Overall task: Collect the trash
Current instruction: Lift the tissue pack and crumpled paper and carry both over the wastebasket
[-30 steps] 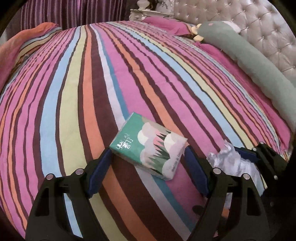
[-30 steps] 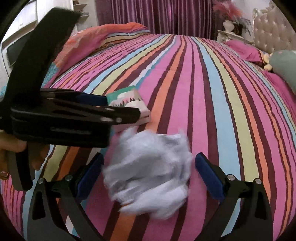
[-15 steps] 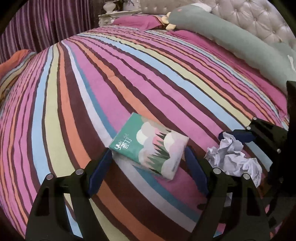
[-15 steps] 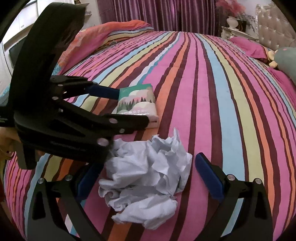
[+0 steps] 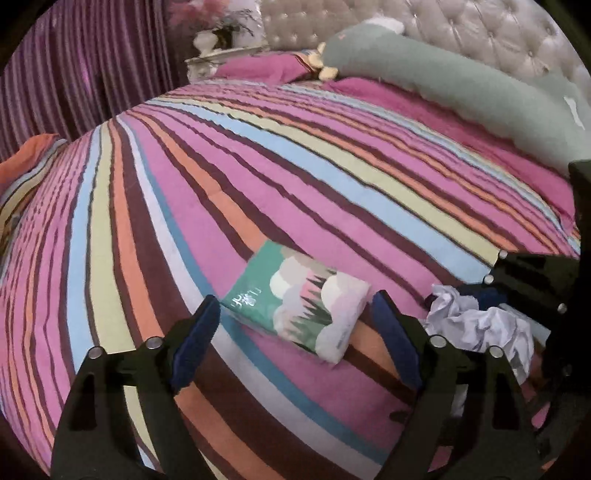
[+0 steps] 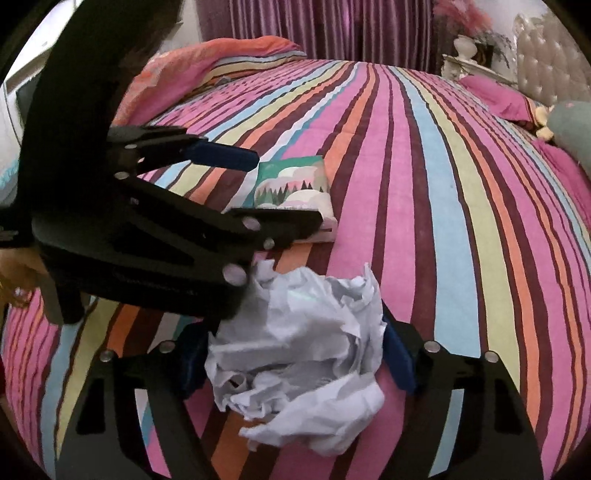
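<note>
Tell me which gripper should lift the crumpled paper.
Right gripper: its fingers already press both sides of the crumpled paper. Left gripper is open around the tissue pack.

Right gripper (image 6: 291, 358) jaws pinched close — left gripper (image 5: 295, 336) jaws spread wide.

The near corner of the tissue pack (image 6: 295, 184) is covered by the left gripper (image 6: 284, 192) in the right wrist view. The left flank of the crumpled paper (image 6: 299, 354) is hidden there too. In the left wrist view, the paper's (image 5: 484, 325) far right part is masked by the right gripper (image 5: 517, 314), whose body is cut off by the edge. The bedside ornament (image 5: 218, 33) is blurred.
</note>
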The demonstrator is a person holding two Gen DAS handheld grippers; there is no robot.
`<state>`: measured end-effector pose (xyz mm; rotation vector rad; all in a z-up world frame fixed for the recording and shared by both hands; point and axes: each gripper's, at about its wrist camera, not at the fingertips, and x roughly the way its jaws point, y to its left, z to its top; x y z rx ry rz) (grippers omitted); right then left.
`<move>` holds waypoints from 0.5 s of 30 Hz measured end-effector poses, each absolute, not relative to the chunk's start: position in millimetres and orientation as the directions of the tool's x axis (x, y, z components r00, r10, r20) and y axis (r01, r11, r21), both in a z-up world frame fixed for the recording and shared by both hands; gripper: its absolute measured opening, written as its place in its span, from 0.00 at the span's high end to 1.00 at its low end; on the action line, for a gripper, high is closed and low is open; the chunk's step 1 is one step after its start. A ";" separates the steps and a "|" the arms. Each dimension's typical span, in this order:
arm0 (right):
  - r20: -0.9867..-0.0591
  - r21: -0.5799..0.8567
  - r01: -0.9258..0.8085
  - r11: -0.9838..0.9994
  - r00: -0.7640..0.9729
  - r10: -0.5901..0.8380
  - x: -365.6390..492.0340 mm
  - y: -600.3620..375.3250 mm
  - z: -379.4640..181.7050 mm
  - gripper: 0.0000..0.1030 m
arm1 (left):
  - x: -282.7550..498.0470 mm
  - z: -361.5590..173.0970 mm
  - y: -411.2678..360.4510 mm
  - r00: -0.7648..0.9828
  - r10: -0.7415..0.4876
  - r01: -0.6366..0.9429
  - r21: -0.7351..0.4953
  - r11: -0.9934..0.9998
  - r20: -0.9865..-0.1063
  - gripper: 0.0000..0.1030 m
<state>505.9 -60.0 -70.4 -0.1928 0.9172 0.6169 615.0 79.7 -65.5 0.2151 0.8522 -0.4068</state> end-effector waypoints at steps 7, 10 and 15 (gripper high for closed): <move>-0.788 0.114 -0.574 0.811 0.445 0.426 505.9 -62.9 -71.3 0.29 | 619.9 -67.1 81.9 0.585 -0.317 0.471 -0.006 0.882 -0.747 0.20; -0.788 0.115 -0.574 0.811 0.445 0.427 505.5 -62.8 -71.1 0.29 | 623.3 -68.2 80.8 0.569 -0.336 0.510 0.002 0.860 -0.750 0.18; -0.782 0.120 -0.569 0.814 0.451 0.431 506.5 -64.5 -70.8 0.34 | 635.9 -75.5 81.6 0.541 -0.326 0.487 -0.027 0.873 -0.775 0.20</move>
